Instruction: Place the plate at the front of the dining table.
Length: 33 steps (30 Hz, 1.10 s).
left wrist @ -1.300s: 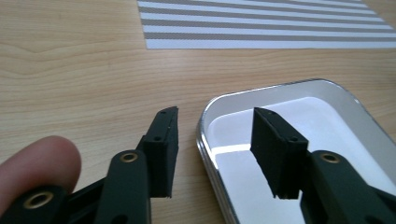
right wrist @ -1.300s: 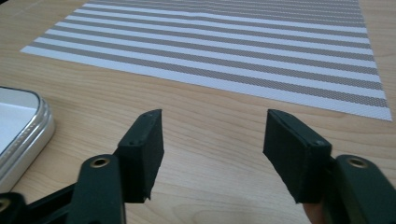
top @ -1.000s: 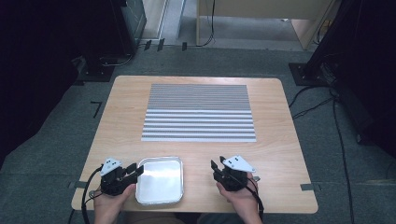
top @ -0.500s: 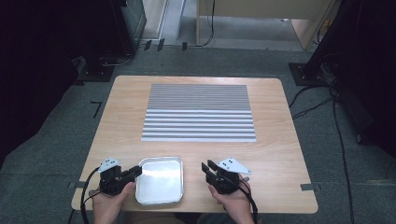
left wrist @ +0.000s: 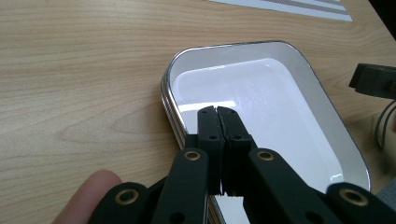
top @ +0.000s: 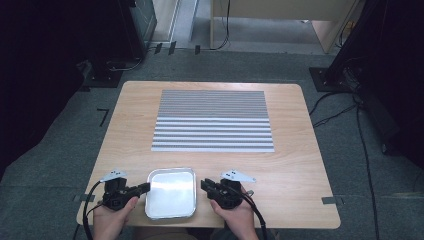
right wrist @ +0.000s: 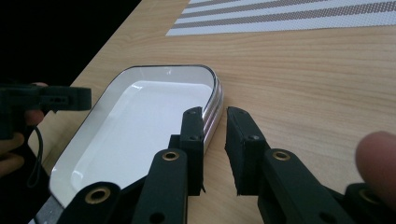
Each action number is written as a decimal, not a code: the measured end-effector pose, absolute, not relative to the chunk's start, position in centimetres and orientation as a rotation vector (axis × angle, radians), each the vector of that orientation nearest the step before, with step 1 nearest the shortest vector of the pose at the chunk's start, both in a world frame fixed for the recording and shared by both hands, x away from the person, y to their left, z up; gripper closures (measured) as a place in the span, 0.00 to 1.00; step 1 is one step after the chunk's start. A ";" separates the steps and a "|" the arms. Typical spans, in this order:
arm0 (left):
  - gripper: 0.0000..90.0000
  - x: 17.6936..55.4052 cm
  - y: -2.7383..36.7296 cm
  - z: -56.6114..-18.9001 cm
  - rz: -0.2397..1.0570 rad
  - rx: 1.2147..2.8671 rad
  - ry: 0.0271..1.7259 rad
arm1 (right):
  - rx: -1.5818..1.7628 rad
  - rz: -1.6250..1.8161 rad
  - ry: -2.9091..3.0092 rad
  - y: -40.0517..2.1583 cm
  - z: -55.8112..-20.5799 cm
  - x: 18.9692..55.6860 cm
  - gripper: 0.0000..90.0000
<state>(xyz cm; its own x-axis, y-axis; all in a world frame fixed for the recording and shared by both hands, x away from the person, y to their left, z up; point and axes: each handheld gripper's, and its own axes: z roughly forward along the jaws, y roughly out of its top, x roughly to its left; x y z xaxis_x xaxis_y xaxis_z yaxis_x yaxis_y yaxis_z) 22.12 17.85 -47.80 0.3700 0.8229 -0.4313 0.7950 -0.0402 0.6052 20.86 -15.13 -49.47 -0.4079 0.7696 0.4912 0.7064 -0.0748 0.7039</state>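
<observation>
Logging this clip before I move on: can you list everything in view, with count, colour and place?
Table: one, light wood, centre of the high view.
Striped mat: one, grey and white, on the table's far half.
Tray: one, white with a metal rim, at the near edge between the grippers.
Floor: grey carpet with black cables and tape marks.
Left gripper: black, jaws shut on the tray's left rim.
Right gripper: black, jaws open at the tray's right rim.
Hands: two, at the bottom edge.

- Tray under the left gripper: glossy white enamel, ridged metal rim.
- Table beside the right gripper: smooth matt wood grain.
- Jaws: matt black plastic.
</observation>
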 end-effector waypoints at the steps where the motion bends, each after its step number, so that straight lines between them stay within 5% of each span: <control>1: 0.98 22.2 17.9 -47.8 0.038 1.813 1.417 | 1.681 1.512 2.100 -14.9 -49.5 21.0 0.87; 8: 0.95 22.7 19.0 -47.9 -0.082 1.775 1.429 | 1.780 1.511 2.102 -14.6 -49.4 21.3 0.92; 33: 0.91 22.6 18.2 -48.1 -0.146 1.825 1.408 | 2.023 1.618 2.126 -14.5 -50.9 22.2 0.97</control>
<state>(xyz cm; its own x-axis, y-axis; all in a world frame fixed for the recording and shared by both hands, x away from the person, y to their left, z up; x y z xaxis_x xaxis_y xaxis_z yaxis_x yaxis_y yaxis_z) 22.62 18.18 -48.10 0.3718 0.7592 -0.5342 0.8527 -0.0518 0.5198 22.15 -14.48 -50.87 -0.2575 0.6571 0.7085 0.8579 -0.1820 0.4806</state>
